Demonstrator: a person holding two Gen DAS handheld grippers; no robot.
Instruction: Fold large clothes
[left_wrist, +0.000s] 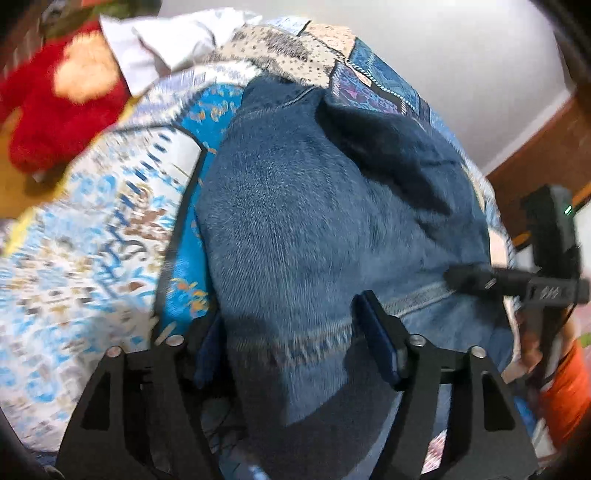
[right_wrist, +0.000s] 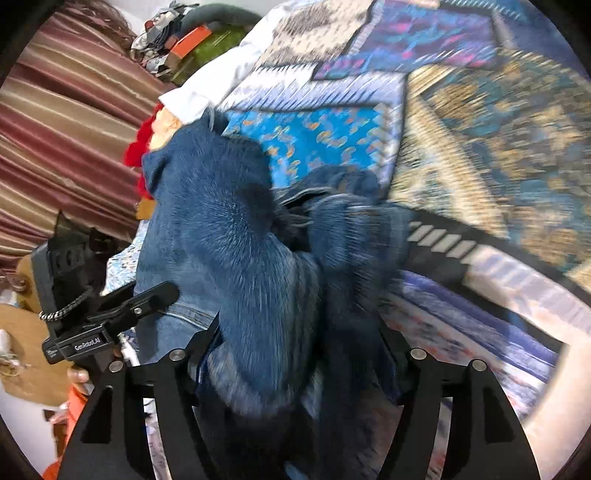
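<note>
Left wrist view: the left gripper (left_wrist: 291, 332) sits at the bottom centre of the frame, its fingers (left_wrist: 380, 343) clenched on a bunched fold of the jeans (left_wrist: 295, 206). The jeans fill the centre of the frame and lie on the patterned bedspread (left_wrist: 92, 258), which shows along the left edge and top centre. A stitched seam of the jeans runs between the two fingers. The right gripper (left_wrist: 465, 278) enters from the right edge, its tip touching the denim at centre right. A red plush toy (left_wrist: 62, 110) lies in the upper left, with a white cloth (left_wrist: 166, 40) just beside it at the top.

Right wrist view: the right gripper (right_wrist: 295, 343) occupies the bottom centre, fingers grasping a thick gather of the jeans (right_wrist: 229, 236). The denim rises from the fingers toward the centre left of the frame. The bedspread (right_wrist: 480, 129) covers the right half. The left gripper (right_wrist: 147, 295) enters at lower left, touching the denim. A striped curtain (right_wrist: 74, 129) fills the upper left. Both views are motion-blurred.
</note>
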